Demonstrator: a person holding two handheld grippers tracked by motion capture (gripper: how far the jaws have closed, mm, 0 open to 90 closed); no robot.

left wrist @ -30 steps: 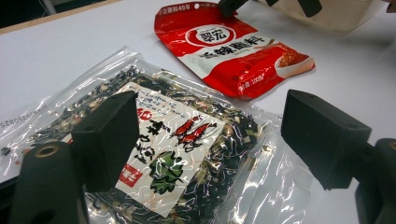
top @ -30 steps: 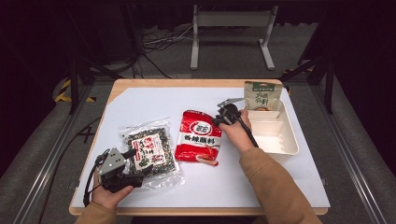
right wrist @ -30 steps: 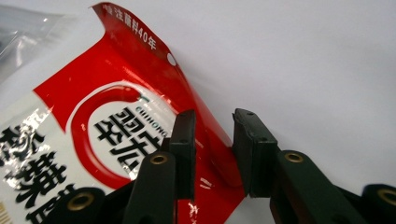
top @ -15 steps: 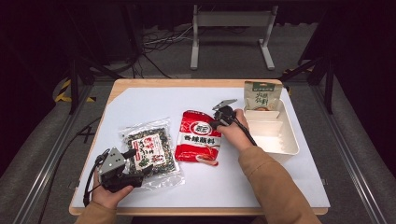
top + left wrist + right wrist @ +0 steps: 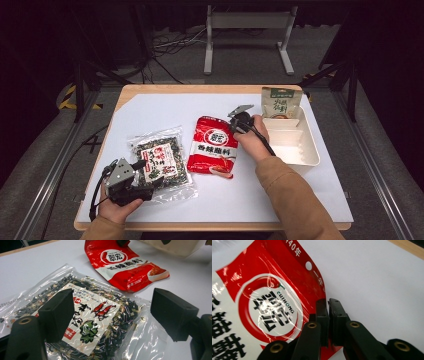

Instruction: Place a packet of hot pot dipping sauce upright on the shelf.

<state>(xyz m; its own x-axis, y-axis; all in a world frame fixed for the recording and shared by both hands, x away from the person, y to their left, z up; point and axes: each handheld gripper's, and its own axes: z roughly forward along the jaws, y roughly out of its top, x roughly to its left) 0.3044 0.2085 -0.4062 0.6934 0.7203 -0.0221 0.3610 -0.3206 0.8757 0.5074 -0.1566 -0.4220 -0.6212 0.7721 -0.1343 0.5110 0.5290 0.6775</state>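
A red seasoning packet [image 5: 212, 147] lies flat mid-table. My right gripper [image 5: 234, 126] is at its upper right edge. In the right gripper view the jaws [image 5: 328, 303] are pressed together on that red packet [image 5: 269, 302] edge. A clear bag of dried seaweed [image 5: 159, 160] lies to the left of the packet. My left gripper [image 5: 149, 174] sits at its near corner, held low. In the left gripper view its jaws [image 5: 112, 307] stand wide apart over the seaweed bag [image 5: 95, 320] with nothing between them, and the red packet [image 5: 125, 265] lies beyond.
A white divided tray [image 5: 300, 150] stands at the right of the white mat. A green pouch [image 5: 280, 102] leans at the tray's far end. The wooden table edge [image 5: 200, 89] runs along the back.
My right gripper has moved left from beside the tray to the red packet's upper right edge. The left gripper has stayed in place.
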